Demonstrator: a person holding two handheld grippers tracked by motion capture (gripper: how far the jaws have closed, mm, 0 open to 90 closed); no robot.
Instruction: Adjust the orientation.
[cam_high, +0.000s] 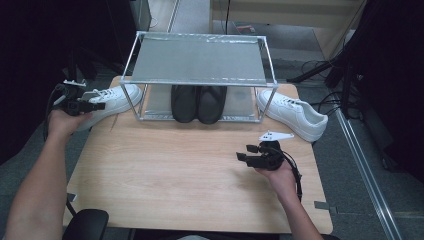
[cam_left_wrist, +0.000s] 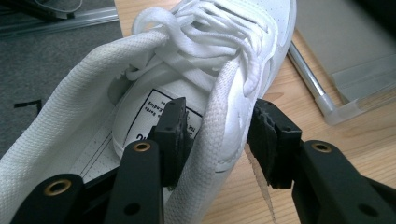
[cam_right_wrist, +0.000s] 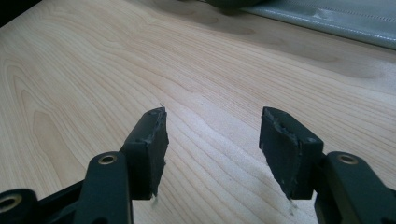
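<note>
one jaw of the left claw (cam_left_wrist: 217, 135) is sitting inside the white sneaker (cam_left_wrist: 196, 70) at the worktop's (cam_high: 190, 165) left edge, not yet pinching; the thin collar could be slipping free.

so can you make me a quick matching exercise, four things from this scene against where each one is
Things:
1. left tool
2. right tool
3. black shoes
4. right white sneaker

Places:
a. on the rack's bottom shelf
b. open above bare table
c. on the table, right of the rack
d. straddling the side wall of the left white sneaker

Pairs: 1-d, 2-b, 3-a, 4-c
</note>
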